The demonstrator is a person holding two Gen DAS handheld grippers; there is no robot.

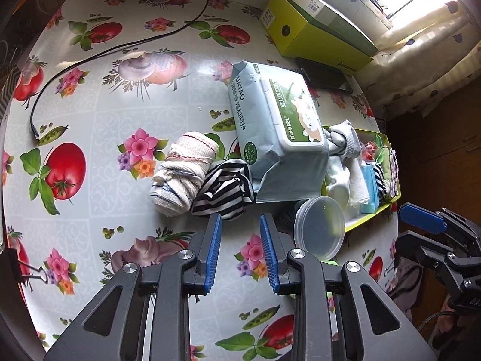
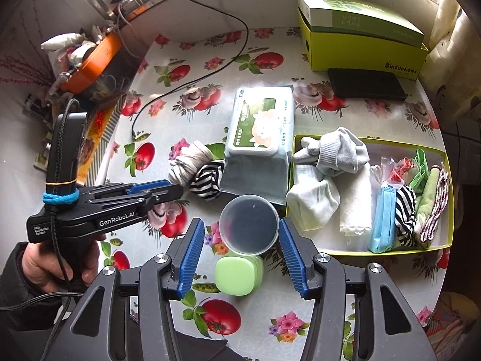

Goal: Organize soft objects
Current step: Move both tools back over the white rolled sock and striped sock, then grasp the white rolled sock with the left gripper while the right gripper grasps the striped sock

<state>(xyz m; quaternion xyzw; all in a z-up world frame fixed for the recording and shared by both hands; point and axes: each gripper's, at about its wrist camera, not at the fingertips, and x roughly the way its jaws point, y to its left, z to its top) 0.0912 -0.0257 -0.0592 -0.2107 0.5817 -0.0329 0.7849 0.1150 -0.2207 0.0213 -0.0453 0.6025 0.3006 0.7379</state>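
Left claw (image 1: 241, 222) released, striped sock (image 1: 224, 191) just ahead of its tips. Right claw (image 2: 242, 231) released, clear tub (image 2: 249, 225) between jaws, untouched.

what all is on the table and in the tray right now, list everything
wipes pack: 1, pale blue with green lid, table centre
striped cloth: 1, black and white, beside the wipes pack
rolled towel: 1, cream with red and blue threads, touching the striped cloth
clear round container: 1, see-through, near table edge
green case: 1, light green, just below the container
tray: 1, yellow-green, table right, holding socks, cloths, a blue mask
shoe box: 1, yellow-green, far edge
dark flat case: 1, black, in front of the box
cable: 1, black, table left
left gripper: open, near the striped cloth
right gripper: open, around the container
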